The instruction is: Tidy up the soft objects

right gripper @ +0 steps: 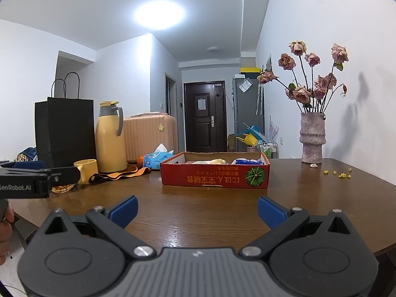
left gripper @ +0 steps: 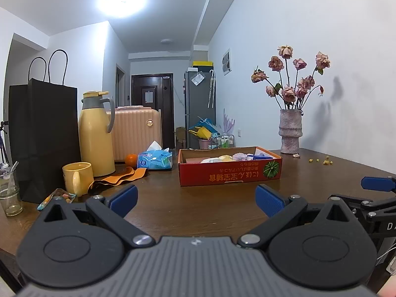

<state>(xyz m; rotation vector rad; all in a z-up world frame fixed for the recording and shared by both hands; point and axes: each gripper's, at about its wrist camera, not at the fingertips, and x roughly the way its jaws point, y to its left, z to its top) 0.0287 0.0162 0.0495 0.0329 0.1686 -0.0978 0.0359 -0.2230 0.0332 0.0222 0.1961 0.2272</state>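
A shallow red cardboard box (left gripper: 230,173) (right gripper: 214,175) stands mid-table with several soft pastel items inside: a yellow one (left gripper: 225,158) (right gripper: 217,160), a pink one (left gripper: 238,156) and a blue-and-white packet (left gripper: 259,157) (right gripper: 245,162). My left gripper (left gripper: 196,201) hangs open over bare wood in front of the box, nothing between its blue pads. My right gripper (right gripper: 197,211) is open too, likewise short of the box and holding nothing. Each gripper shows at the edge of the other's view.
On the wooden table (left gripper: 198,205) to the left stand a black paper bag (left gripper: 44,136), a yellow thermos (left gripper: 96,133), a yellow mug (left gripper: 76,178), a glass (left gripper: 10,193), an orange strap (left gripper: 116,179), a tissue pack (left gripper: 154,159) and an orange (left gripper: 130,159). A vase of dried roses (left gripper: 290,133) stands at the right wall.
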